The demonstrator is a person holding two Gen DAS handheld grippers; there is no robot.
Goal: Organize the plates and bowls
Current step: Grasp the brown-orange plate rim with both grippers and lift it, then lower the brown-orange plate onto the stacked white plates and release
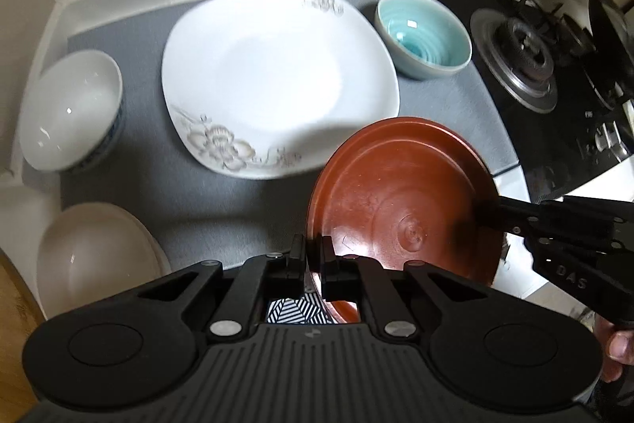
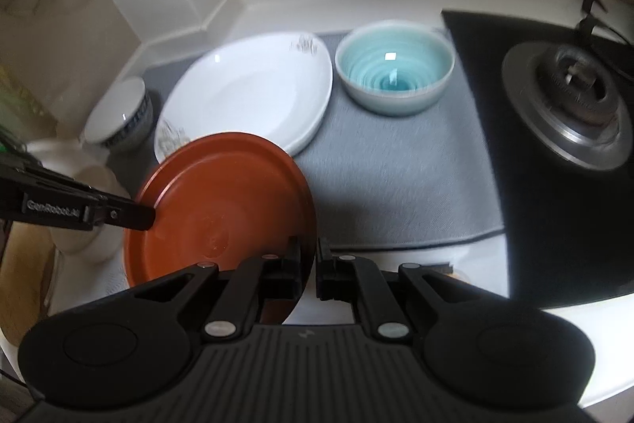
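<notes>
Square plate [image 1: 277,74] sits mid-mat [image 1: 198,209]. Ribbed bowl [image 1: 424,34] just right of it; gas burner [image 1: 523,58] further right, off the mat. Footed bowl [image 1: 71,110] left of the plate, another bowl [image 1: 95,256] nearer, at the mat's left edge. Round plate [image 1: 400,201] is in front-right, overlapping the square plate's near corner, left gripper [image 1: 314,256] and right gripper [image 2: 308,256] on opposite rims.

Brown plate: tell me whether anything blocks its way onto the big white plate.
Nothing visible does. The round brown plate, gripped on opposite edges by the left gripper and right gripper, hangs beside the square white floral plate, whose surface is bare.
</notes>
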